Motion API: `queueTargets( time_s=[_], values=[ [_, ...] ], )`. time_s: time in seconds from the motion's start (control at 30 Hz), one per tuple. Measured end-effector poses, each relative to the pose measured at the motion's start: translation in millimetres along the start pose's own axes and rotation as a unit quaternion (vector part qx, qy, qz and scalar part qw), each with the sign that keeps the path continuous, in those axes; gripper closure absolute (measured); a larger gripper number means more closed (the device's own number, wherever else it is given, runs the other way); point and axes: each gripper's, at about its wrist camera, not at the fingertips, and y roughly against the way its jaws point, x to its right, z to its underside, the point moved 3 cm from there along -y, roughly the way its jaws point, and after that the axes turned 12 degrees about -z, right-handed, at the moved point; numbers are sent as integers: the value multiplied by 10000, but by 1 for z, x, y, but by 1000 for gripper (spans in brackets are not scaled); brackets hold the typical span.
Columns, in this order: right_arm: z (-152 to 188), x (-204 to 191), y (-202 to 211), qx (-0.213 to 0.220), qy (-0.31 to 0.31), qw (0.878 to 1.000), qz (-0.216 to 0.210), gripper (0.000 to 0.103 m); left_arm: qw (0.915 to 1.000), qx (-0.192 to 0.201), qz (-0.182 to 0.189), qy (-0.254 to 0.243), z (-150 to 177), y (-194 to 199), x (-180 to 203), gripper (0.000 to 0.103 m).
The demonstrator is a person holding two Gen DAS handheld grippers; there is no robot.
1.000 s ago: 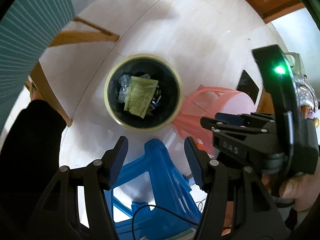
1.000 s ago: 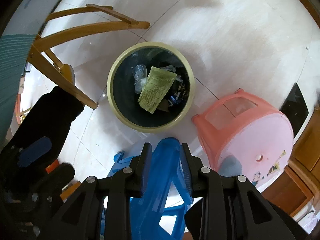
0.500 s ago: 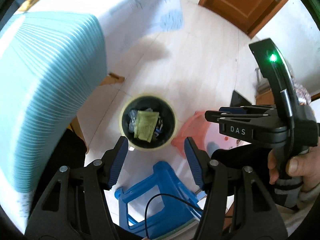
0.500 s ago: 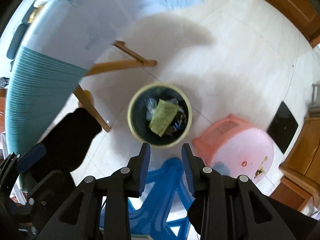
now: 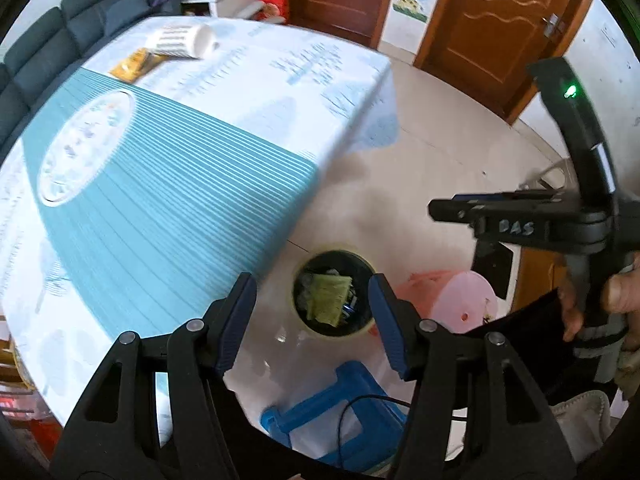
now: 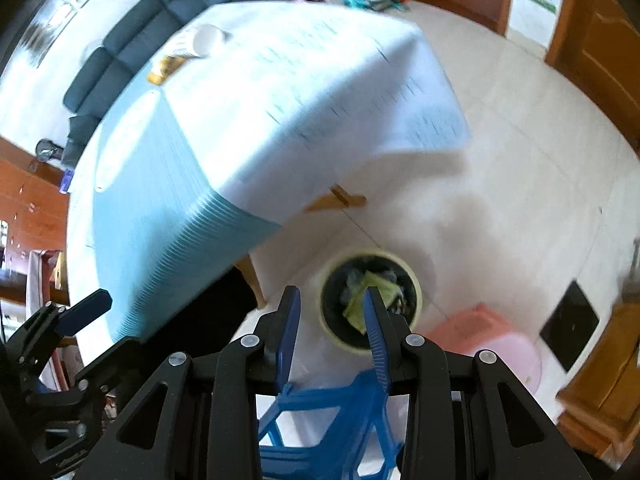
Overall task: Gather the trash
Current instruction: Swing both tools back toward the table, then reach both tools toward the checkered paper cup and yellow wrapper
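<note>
A yellow-rimmed trash bin (image 5: 337, 249) stands on the floor far below, holding a green packet (image 5: 328, 298) and other scraps. My left gripper (image 5: 311, 294) hangs high above it, open and empty. The right gripper (image 6: 331, 300) is open too, nothing between its blue pads, with the bin (image 6: 416, 292) and packet (image 6: 380, 283) beyond its tips. On the table's far end lie a white striped cup (image 5: 182, 42) on its side and an orange wrapper (image 5: 134, 65); the right wrist view shows the cup (image 6: 206, 40) and wrapper (image 6: 164, 68) blurred.
A table with a teal and white cloth (image 5: 168, 184) fills the left. A blue stool (image 5: 320, 416) and a pink stool (image 5: 460, 296) stand by the bin. A hand (image 5: 616, 292) holds the right gripper's handle. Brown doors (image 5: 492, 20) and a dark sofa (image 6: 132, 44) line the far side.
Both grippers have risen well away from the bin, which now looks much smaller. The tabletop with the cup and wrapper has come into view. The right jaws stand slightly wider.
</note>
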Motion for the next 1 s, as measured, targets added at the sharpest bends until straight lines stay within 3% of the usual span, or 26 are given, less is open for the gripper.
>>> queueTargets(
  time_s=[0.27,0.47,0.63,0.7,0.77,1.0],
  values=[
    [-63,-78,20,241,904,9953,232,70,9993,265,-261,64,-26,18,-61,48],
    [-115,-132,17,346,1507,9872,382,68,9977,469,-405,283,-64,27,-113,48],
    [-174,-170,-7,428,1801,9819,391,67,9959,345,-490,680,-96,17,-168,48],
    [-202,-182,-21,442,1903,9798,424,53,9952,318,-568,737,-107,9,-187,48],
    [-220,-190,-34,446,2015,9775,446,46,9947,326,-655,718,-120,2,-203,48],
    [-289,-219,-97,377,2429,9661,796,45,9941,333,-699,755,-164,-28,-244,48]
  ],
)
